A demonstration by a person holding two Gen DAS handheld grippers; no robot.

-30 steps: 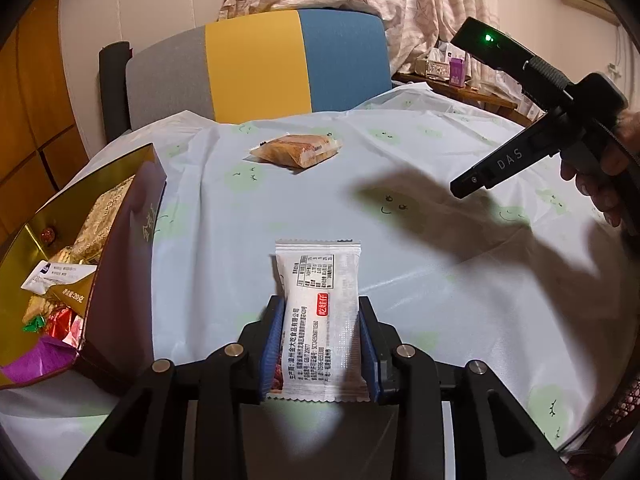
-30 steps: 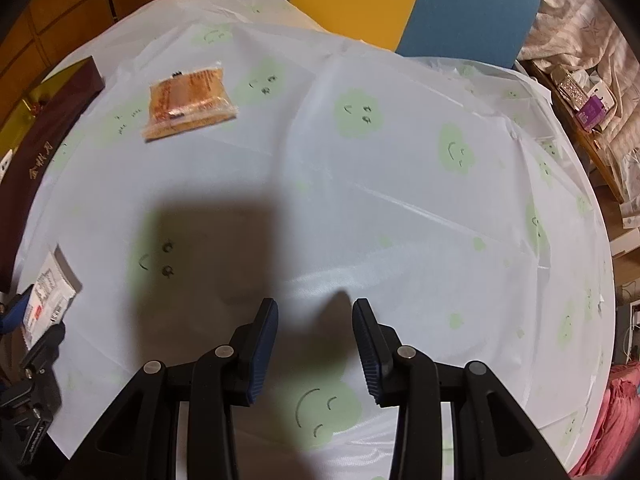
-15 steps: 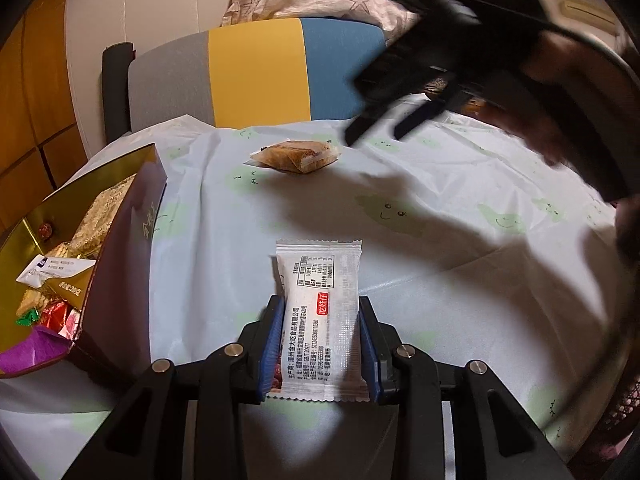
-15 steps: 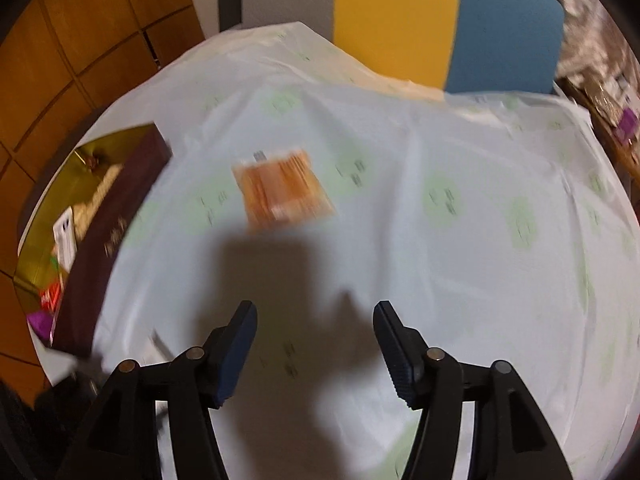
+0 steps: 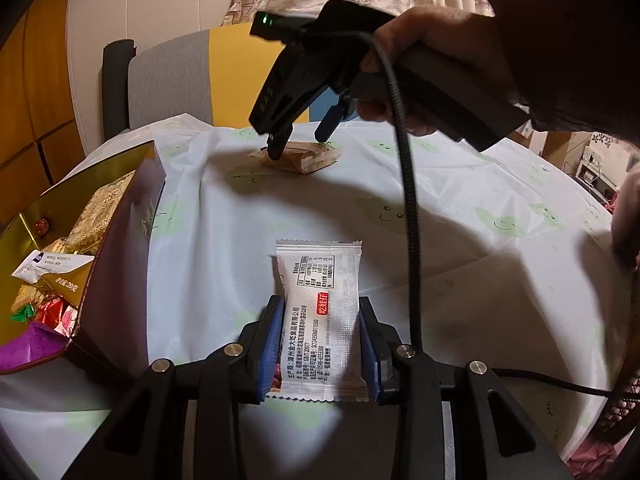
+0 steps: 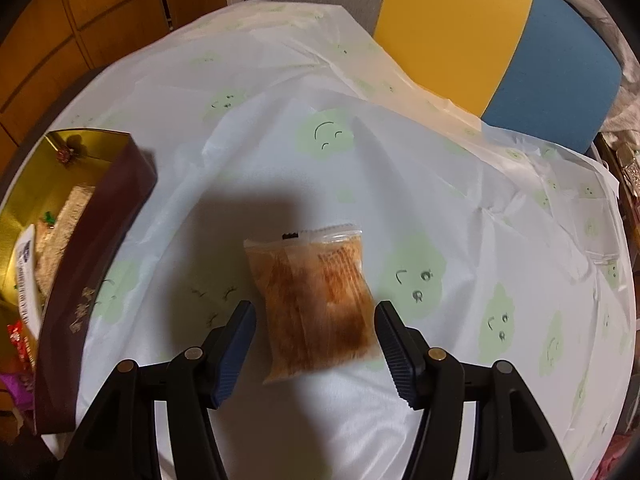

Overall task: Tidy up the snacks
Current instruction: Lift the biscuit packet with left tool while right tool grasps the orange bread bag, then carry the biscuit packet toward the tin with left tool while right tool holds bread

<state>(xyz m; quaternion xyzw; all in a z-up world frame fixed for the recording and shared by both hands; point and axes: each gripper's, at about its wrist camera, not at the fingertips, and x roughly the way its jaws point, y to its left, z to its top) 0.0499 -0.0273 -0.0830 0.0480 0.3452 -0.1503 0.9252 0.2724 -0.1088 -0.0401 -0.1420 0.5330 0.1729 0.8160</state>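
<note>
My left gripper [image 5: 318,338] is shut on a white snack packet [image 5: 320,316] with printed text, held over the table's near edge. My right gripper [image 6: 314,334] is open, its fingers on either side of a clear packet of brown crackers [image 6: 314,304] that lies on the tablecloth. In the left wrist view the right gripper [image 5: 300,140] hangs over the same cracker packet [image 5: 308,157] at the far side of the table. A gold-lined maroon box [image 5: 120,248] with several snacks stands at the left; it also shows in the right wrist view [image 6: 100,216].
The round table wears a white cloth [image 6: 460,184] with green smiley faces. A grey, yellow and blue chair [image 6: 500,32] stands behind it. The right gripper's cable [image 5: 408,200] crosses the left wrist view. Wooden cabinets [image 6: 80,20] are at the left.
My right gripper has swung left across the table and come down over the cracker packet, jaws still open. My left gripper keeps hold of the white packet and has not moved.
</note>
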